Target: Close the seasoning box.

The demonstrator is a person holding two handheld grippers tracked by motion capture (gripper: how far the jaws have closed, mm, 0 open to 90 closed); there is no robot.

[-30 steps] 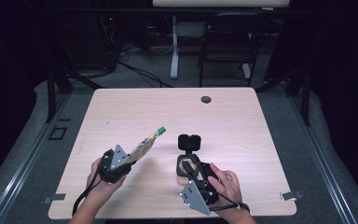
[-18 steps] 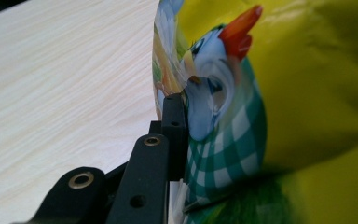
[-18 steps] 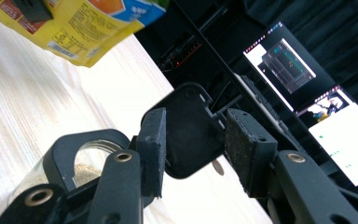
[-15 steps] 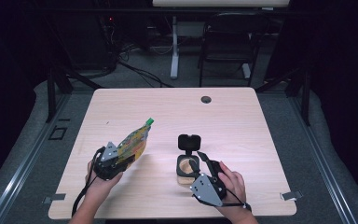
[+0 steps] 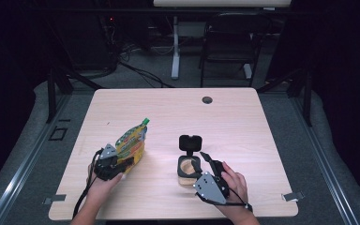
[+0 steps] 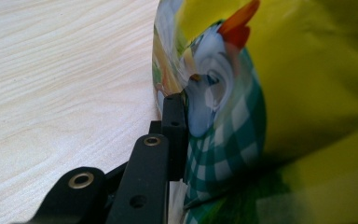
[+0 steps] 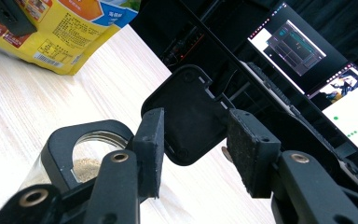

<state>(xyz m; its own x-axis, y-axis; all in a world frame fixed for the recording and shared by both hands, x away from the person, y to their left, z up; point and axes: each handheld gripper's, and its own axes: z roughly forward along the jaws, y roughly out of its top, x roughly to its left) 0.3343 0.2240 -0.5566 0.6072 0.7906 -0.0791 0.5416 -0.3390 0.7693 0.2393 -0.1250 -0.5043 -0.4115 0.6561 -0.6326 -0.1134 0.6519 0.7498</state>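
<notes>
Pale wood makes up the tabletop [image 5: 262,140], which stands in a dark room with a chair [image 5: 229,51] and cables beyond its far edge. On its near left part a yellow and green printed pouch [image 5: 132,143] with a green cap is now standing on its base, leaning only a little; a second ago it was tipped with its cap pointing toward the jar. That suggests the pouring is over and the pouch is being set down. The left tongs [image 5: 122,164] pinch its lower end, one black pad pressed against the printed film in the left gripper view, and the left hand [image 5: 104,180] has sunk toward the wood with it.

Near the middle of the near edge stands a small clear jar [image 5: 188,168] with a black flip lid [image 5: 190,143] hinged open and upright; pale grains lie at its bottom. The right tongs [image 5: 204,159] have just been opening and now stand spread beside the jar, their pads on either side of the raised lid but clear of it, gripping nothing. The right hand [image 5: 232,183] rests low, angled up toward the jar. Closing the lid looks like the likely remaining step.

A small dark round spot [image 5: 207,100] sits near the far edge.
</notes>
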